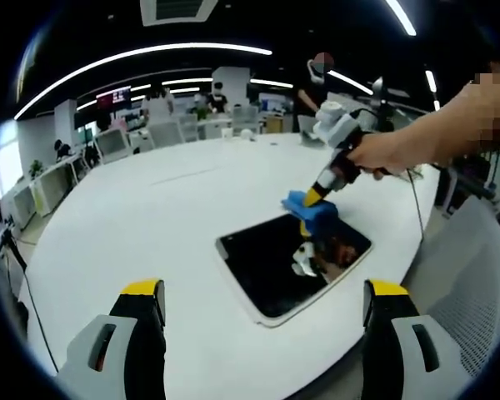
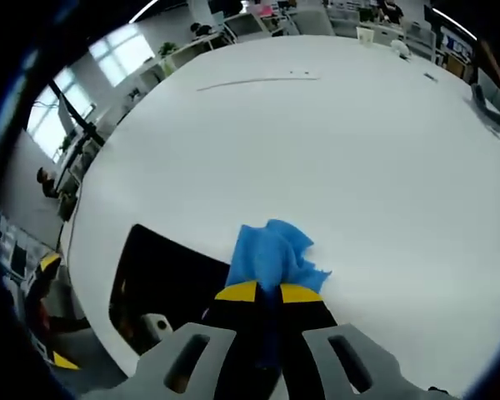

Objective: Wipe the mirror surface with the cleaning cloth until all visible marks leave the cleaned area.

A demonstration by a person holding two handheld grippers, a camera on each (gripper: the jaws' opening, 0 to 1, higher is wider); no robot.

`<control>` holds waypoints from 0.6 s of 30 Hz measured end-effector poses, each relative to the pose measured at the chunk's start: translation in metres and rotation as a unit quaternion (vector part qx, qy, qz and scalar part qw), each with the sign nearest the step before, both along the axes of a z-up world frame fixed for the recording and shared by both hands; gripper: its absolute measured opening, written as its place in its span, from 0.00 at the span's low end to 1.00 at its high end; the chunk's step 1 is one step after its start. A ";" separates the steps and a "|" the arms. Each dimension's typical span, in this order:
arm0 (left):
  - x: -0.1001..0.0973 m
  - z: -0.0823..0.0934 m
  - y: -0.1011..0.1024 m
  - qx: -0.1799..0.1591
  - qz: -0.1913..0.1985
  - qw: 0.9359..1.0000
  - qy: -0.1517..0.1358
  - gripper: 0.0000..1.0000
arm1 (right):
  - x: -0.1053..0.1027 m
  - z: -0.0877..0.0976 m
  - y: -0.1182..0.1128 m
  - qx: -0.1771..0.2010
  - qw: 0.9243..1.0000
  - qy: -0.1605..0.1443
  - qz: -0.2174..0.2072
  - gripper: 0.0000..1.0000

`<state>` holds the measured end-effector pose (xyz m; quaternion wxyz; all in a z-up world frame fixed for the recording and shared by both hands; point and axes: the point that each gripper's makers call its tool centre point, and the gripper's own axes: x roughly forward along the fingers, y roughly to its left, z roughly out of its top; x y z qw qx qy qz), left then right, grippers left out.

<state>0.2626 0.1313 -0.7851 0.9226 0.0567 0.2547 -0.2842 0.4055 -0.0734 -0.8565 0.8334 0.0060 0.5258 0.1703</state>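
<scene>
At the bottom of the right gripper view, right gripper [image 2: 268, 293] has its yellow-tipped jaws pinched together on the cleaning cloth [image 2: 272, 252], a crumpled bright blue cloth bunching out past the tips, with folded, ragged edges. The cloth sits at the edge of the mirror [image 2: 162, 279], a dark, glossy rectangular pane with rounded corners and a thin pale rim, lying flat on the white table [image 2: 317, 142]. In the left gripper view the same right gripper [image 1: 314, 198] comes in from the right, held by a person's hand [image 1: 383, 152], tilted down with the blue cloth [image 1: 311, 210] pressed at the mirror's far edge. The mirror [image 1: 271, 267] lies near the table's near right side, its surface black and reflective; reflections of the gripper and hand show in it just below the cloth. Can't tell from here if any marks are on the glass. Left gripper [image 1: 262, 304] hangs over the table [image 1: 150, 217] in front of the mirror, jaws wide apart, nothing between them, not touching mirror or cloth. Background: office desks with monitors [image 1: 115, 143] and a few people [image 1: 317, 79] standing far behind the table.
</scene>
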 end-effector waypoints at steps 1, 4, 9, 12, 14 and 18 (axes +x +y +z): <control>0.000 0.000 0.000 0.001 0.000 1.000 -0.001 0.99 | 0.000 0.000 0.000 -0.001 1.000 0.000 0.000 0.02; 0.000 0.001 0.000 0.001 0.000 1.000 -0.001 0.99 | -0.001 0.000 -0.001 0.000 1.000 0.000 -0.001 0.02; -0.001 0.001 -0.001 0.002 -0.003 1.000 0.000 0.99 | 0.000 0.000 -0.001 0.007 1.000 0.002 -0.004 0.02; -0.001 0.001 -0.001 0.003 -0.003 1.000 0.000 0.99 | 0.003 0.011 0.003 0.030 0.999 -0.011 -0.016 0.02; -0.001 0.001 -0.001 0.002 -0.003 1.000 0.001 0.99 | 0.005 0.020 0.003 0.035 0.999 -0.018 -0.011 0.02; -0.003 0.002 -0.002 0.001 -0.004 1.000 0.001 0.99 | 0.008 0.031 -0.003 0.042 0.999 -0.024 -0.011 0.02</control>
